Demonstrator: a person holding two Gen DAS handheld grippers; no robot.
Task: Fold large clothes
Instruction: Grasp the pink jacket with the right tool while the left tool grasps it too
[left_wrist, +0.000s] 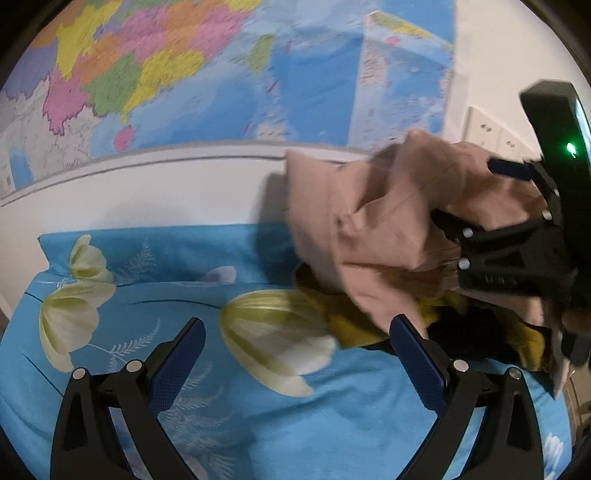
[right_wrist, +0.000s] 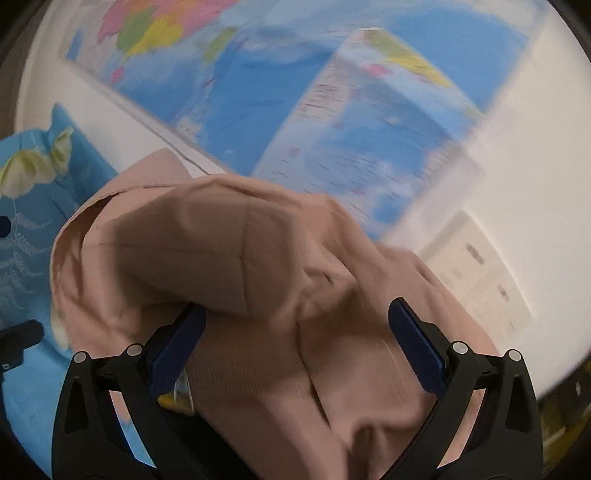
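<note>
Left gripper (left_wrist: 295, 354) spread wide, empty, above blue floral bedsheet (left_wrist: 155, 295). Right gripper (right_wrist: 295, 343) spread wide, pink garment (right_wrist: 221, 251) bunched between fingers, lifted at right, near map (left_wrist: 184, 74).

Our left claw (left_wrist: 295, 358) is black plastic with silver screws. Both claws' fingers (right_wrist: 177, 347) wear textured navy-blue pads. Our right claw (left_wrist: 476, 192) shows a green light.

A bed (left_wrist: 258, 424) wears a bright blue sheet printed with pale yellow-white tulips (left_wrist: 273, 332) and faint fern sprigs. Above the bed, a large coloured map (left_wrist: 221, 74) hangs on the white wall (left_wrist: 166, 199). Right of the map sit white wall sockets (left_wrist: 495, 134).
</note>
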